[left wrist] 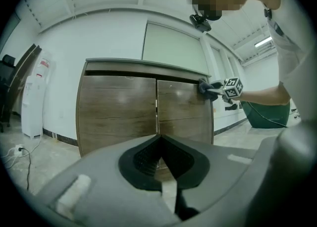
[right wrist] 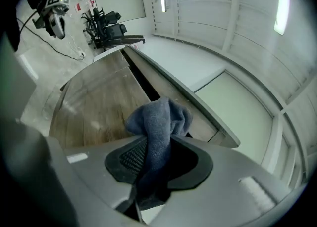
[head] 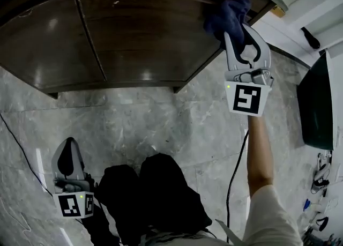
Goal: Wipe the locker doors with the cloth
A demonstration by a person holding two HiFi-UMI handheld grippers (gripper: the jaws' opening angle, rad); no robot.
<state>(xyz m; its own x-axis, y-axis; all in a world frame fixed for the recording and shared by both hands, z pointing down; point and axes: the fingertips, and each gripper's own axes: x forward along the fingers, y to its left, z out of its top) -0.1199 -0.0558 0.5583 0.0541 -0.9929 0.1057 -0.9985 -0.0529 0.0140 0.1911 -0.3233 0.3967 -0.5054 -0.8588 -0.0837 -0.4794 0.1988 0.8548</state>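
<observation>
**A:** What's the right gripper [head: 239, 33] doing?

**B:** Its jaws are clenched on the cloth [head: 228, 13]. The blue fabric runs up between the two pads and bunches out in a soft wad just past the tips.

**A:** And where does that wad sit?

**B:** Straight ahead of the jaws, against the locker [head: 134, 81] at the upper outer corner of the right-hand door [head: 144, 36]. It is just under the top board [left wrist: 143, 65]. From the left gripper view it looks pressed to the wood, with the marker cube [head: 247, 99] trailing behind the jaws on an outstretched arm.

**A:** The other door?

**B:** The left-hand door [head: 48, 41] lies off to the side of those jaws — nothing is touching it.

**A:** Now the left gripper [head: 68, 144].

**B:** Its jaws are closed tip to tip, with nothing caught between them. Only a small diamond-shaped gap shows behind the meeting tips, and the brown wood of the doors can be seen through it.

**A:** What's in front of it?

**B:** The seam [left wrist: 157, 107] between the two doors stands dead ahead of the jaws, but well apart from them. This gripper hangs low over the marble floor [head: 134, 127], beside the person's dark trouser legs [head: 161, 196]. The cloth is far up and to the right of its tips.

**A:** So the only contact with the locker is on the right side?

**B:** Yes — only the wad ahead of the right jaws meets the door.
</observation>
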